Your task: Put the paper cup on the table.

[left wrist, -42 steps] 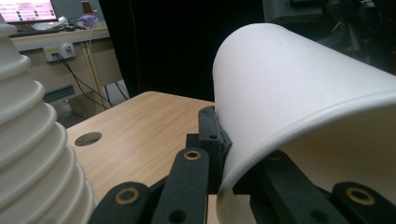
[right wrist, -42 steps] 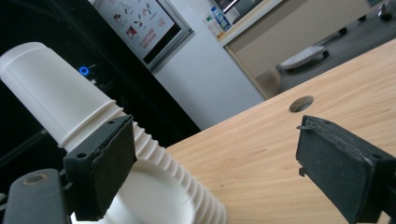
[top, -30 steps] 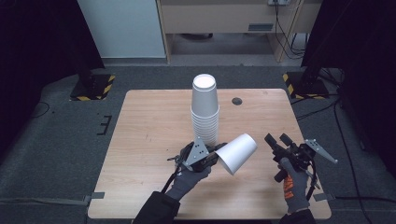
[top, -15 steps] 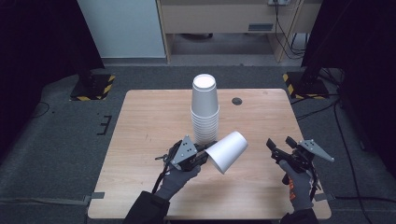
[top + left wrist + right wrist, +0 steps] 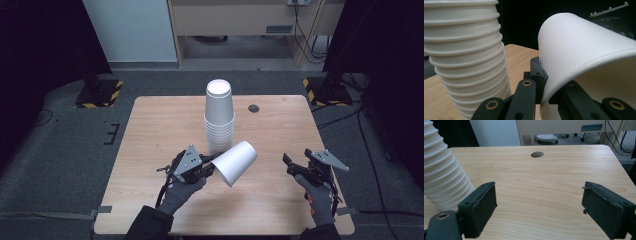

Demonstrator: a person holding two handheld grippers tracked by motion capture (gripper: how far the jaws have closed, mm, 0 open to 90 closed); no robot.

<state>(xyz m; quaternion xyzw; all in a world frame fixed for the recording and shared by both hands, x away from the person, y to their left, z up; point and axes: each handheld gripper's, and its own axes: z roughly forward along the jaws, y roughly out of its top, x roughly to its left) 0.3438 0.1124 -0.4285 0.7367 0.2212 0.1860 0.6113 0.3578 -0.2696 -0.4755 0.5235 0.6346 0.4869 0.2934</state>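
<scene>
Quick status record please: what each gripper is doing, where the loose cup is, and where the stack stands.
left gripper: shut on the rim wall of the single cup
single cup: tilted on its side, off the table, mouth toward the near edge
right gripper: open, nothing between its jaws
cup stack: upside down, upright, mid-table, just behind the single cup

Before you: one light wooden table (image 5: 150, 130), bearing a stack of white cups (image 5: 219, 117) upright near its far edge's middle.
</scene>
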